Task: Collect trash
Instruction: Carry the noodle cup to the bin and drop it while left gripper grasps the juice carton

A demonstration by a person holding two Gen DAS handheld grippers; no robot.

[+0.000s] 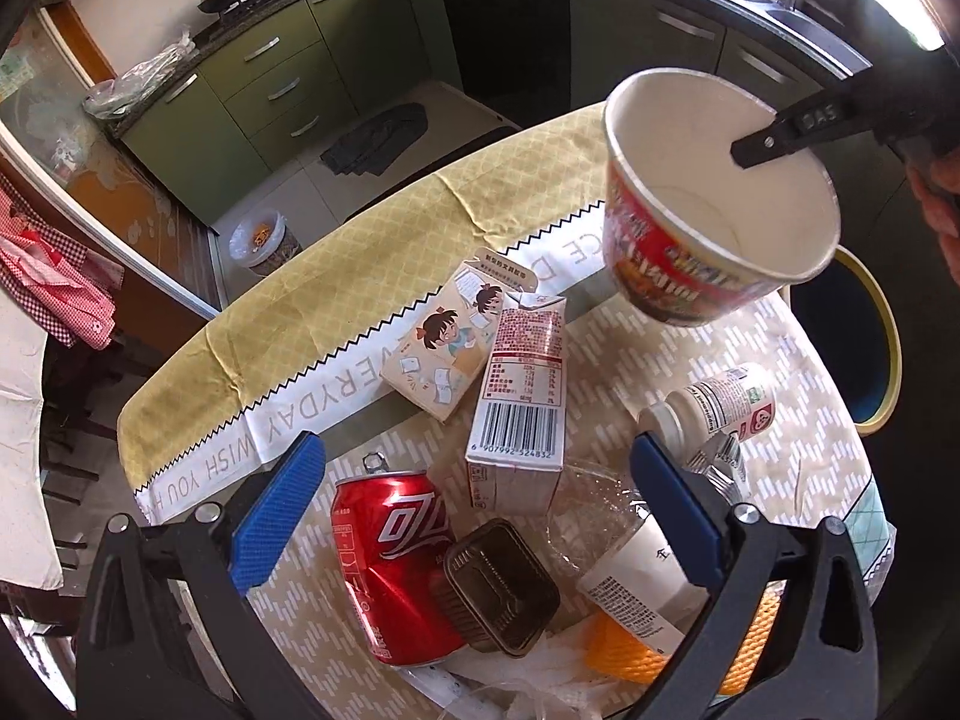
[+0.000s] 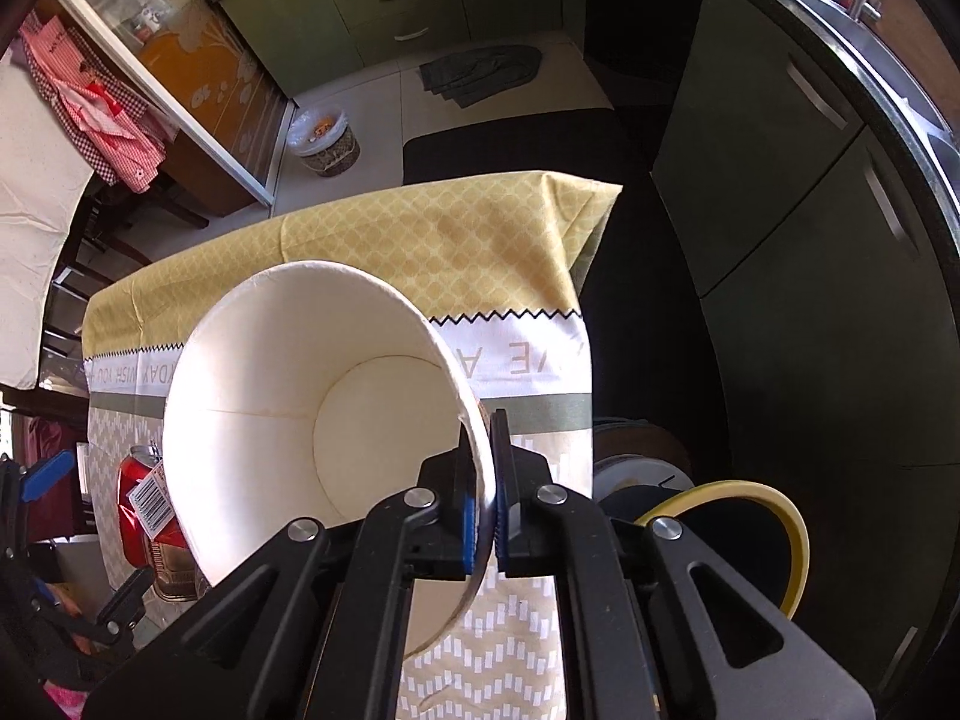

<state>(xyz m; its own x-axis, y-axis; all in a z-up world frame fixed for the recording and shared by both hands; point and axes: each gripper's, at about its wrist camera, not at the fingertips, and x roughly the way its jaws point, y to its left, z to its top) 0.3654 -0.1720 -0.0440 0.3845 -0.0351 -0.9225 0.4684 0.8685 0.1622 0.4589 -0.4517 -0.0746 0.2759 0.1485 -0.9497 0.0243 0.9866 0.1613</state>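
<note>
My right gripper (image 2: 483, 498) is shut on the rim of an empty instant-noodle cup (image 2: 288, 414), one pad inside and one outside. The red-printed cup (image 1: 714, 228) hangs tilted above the table's far right, with a right finger (image 1: 774, 141) inside it. My left gripper (image 1: 477, 456) stands open above a pile of trash and holds nothing. Under it lie a dented red cola can (image 1: 390, 558), a milk carton (image 1: 522, 402), a brown plastic tray (image 1: 498, 588), a clear plastic container (image 1: 594, 504) and a white paper cup (image 1: 642, 576). A white pill bottle (image 1: 714, 408) lies to the right.
A small illustrated box (image 1: 444, 342) lies behind the carton on the yellow-and-white tablecloth (image 1: 300, 312). A dark bin with a yellow rim (image 2: 756, 498) stands beside the table's right edge. A lined wastebasket (image 2: 324, 138) stands on the kitchen floor, green cabinets beyond.
</note>
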